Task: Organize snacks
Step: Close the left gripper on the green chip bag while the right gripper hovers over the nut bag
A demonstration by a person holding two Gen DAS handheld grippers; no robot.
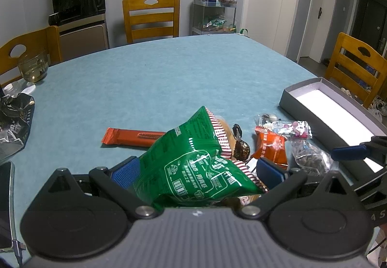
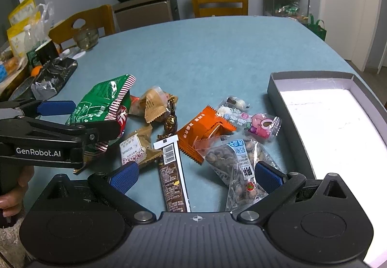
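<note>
While the blue-padded fingers [image 1: 125, 172] of the left gripper [image 1: 193, 171] stand on either side of a crinkly green foil snack bag with a red-and-white striped edge [image 1: 193, 159], the bag fills the gap between them and rises tilted above the tabletop [image 1: 169, 74]; it looks clenched and lifted, though the far pad's contact is partly hidden. From the right wrist view the same green bag [image 2: 101, 103] hangs at the left gripper's [image 2: 79, 118] tips, clear of the pile, which suits carrying it toward the box.

The right gripper [image 2: 196, 177] is released, its fingers [image 2: 124, 178] spread wide and holding nothing, low over a dark brown stick pack with a white barcode strip [image 2: 173, 176] and a clear bag of brown nuts [image 2: 237, 164]. It appears poised to take one of these next.

Outward lie an orange square sachet [image 2: 205, 132], a pink cartoon candy wrapper [image 2: 261, 125], tan wrapped pastries [image 2: 152, 103] and, in the left wrist view, a long orange-red bar [image 1: 130, 137]. To the right, just beside the pile, stands an open shallow grey cardboard box with a white inside [image 2: 273, 89], apparently empty and the likely destination.
</note>
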